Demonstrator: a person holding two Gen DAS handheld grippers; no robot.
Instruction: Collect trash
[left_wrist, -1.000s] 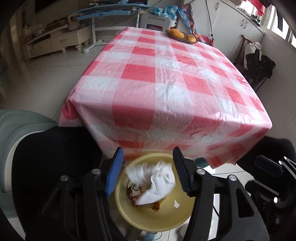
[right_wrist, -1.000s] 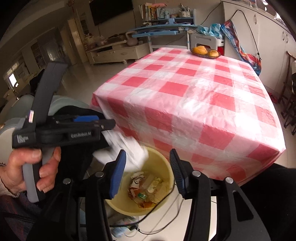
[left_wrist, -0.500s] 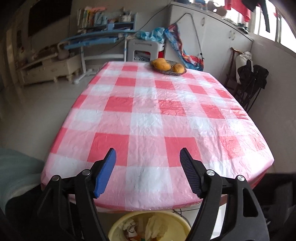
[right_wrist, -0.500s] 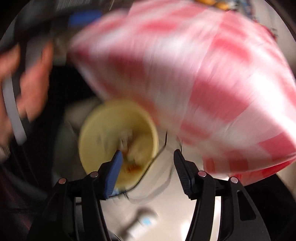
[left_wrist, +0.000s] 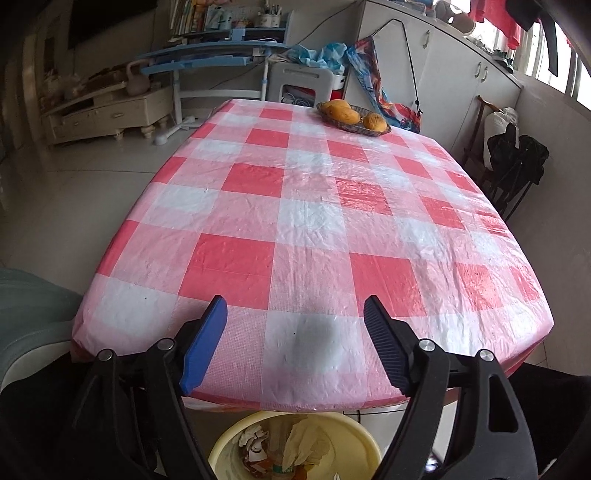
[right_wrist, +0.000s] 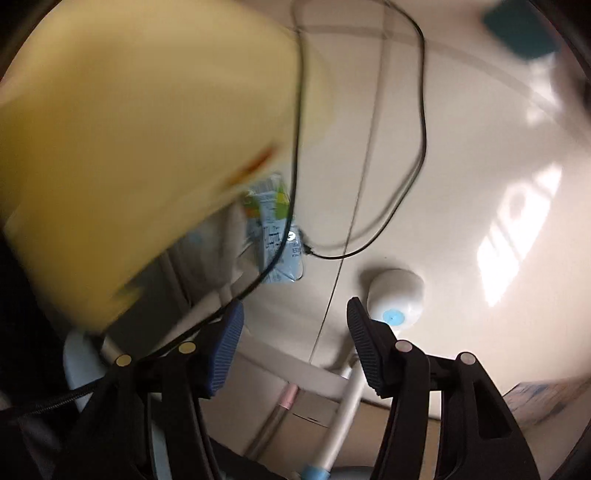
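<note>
A yellow bin (left_wrist: 365, 446) stands on the floor below the table's near edge, holding crumpled white tissue (left_wrist: 303, 443) and other scraps. My left gripper (left_wrist: 295, 343) is open and empty above the near edge of the checked table (left_wrist: 303, 221). My right gripper (right_wrist: 293, 343) is open and empty, pointing down at the floor beside the blurred yellow bin (right_wrist: 129, 147). A blue-and-white wrapper (right_wrist: 275, 236) lies on the floor by the bin.
A basket of oranges (left_wrist: 351, 116) sits at the table's far end. A black cable (right_wrist: 402, 177) loops over the floor, with a white round device (right_wrist: 395, 295) nearby. White chair or stool legs (right_wrist: 343, 417) stand below the right gripper.
The left gripper let the tissue fall into the bin and rose above the table edge. The right gripper swung down from the table view to the floor beside the bin.
</note>
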